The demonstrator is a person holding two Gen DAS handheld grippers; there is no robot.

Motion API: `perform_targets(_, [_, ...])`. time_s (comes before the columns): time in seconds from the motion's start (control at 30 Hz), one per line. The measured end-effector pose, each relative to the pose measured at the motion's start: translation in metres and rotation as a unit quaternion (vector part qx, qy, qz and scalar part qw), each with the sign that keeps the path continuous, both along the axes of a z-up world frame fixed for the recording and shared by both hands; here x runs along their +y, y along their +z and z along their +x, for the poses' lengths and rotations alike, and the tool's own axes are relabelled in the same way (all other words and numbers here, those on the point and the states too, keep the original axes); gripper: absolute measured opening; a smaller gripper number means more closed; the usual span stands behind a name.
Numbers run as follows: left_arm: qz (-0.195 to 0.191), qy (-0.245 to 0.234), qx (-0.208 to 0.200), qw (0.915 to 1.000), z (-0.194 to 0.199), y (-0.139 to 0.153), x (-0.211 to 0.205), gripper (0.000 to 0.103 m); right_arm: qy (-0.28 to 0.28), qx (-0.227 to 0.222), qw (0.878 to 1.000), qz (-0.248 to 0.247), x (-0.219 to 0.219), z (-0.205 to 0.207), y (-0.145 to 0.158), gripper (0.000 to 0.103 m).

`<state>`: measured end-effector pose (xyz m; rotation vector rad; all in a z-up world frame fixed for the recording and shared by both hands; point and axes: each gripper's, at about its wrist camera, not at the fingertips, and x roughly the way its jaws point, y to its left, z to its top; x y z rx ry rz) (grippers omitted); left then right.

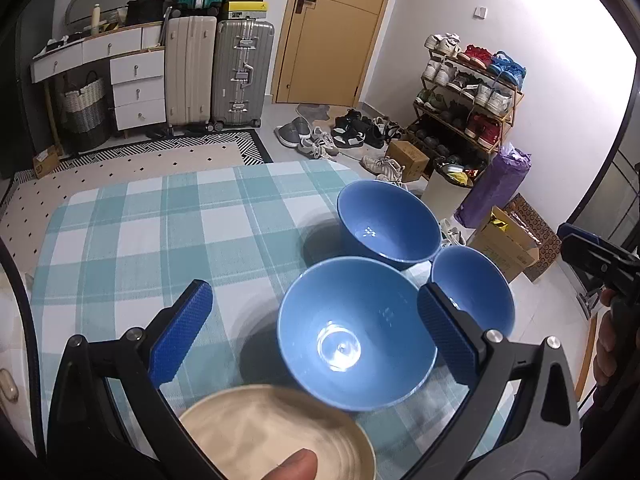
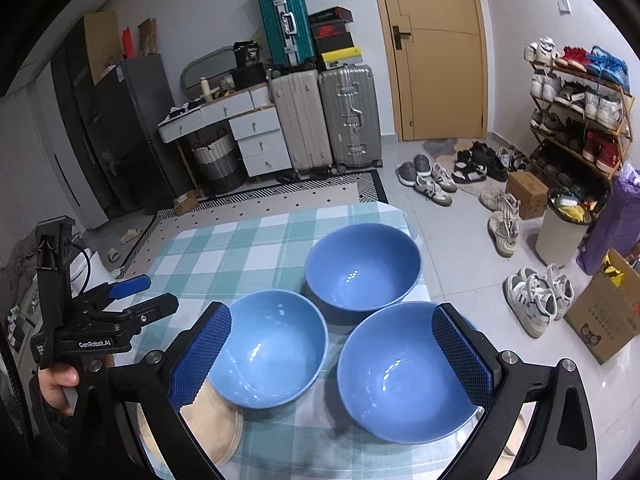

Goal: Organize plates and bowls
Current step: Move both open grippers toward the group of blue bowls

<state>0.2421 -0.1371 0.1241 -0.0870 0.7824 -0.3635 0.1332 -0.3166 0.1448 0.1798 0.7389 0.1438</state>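
Both sets of jaws stand wide apart and hold nothing. The left gripper (image 1: 316, 336) hangs over the table with its blue textured pads either side of the nearest glossy blue ceramic bowl (image 1: 352, 340), above it rather than touching. The right gripper (image 2: 332, 354) frames its own pair: the left-hand bowl (image 2: 272, 348) sits just inside one pad, and the big right-hand blue bowl (image 2: 404, 372) sits under the other.

Moving outward, the third deep blue bowl (image 2: 362, 268) stands behind those two, close to the far edge of the teal-and-white checked tablecloth (image 1: 160, 232). At the near edge lies a flat cream-coloured ribbed plate (image 1: 260, 436), tucked just beside the left-hand bowl.

My read: nothing is stacked yet, so this is the opening approach. The next move calls for dropping one gripper to a rim, pinching the wall between the pads, and lifting that bowl into a neighbour. Glazed walls look slippery, so the bite should be square.

The left wrist view alone shows a fingertip (image 1: 294, 466) at the bottom edge over the plate. The right wrist view alone shows the whole left gripper from the side, a hand (image 2: 60, 380) on its grip, and all three bowls unobstructed.
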Motion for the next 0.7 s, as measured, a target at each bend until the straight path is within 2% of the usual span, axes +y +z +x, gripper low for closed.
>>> perform_targets(0.37, [0.002,-0.006,0.025,0.9997,0.055,-0.011,-0.024,0.102,-0.021,0.021,1.0,0.008,-0.026,0.037,-0.018,0.102])
perform_targets(0.7, [0.024,-0.013,0.04,0.9988,0.101,-0.028,-0.05,0.102,-0.033,0.049,0.998,0.009,-0.039,0.078,-0.042,0.102])
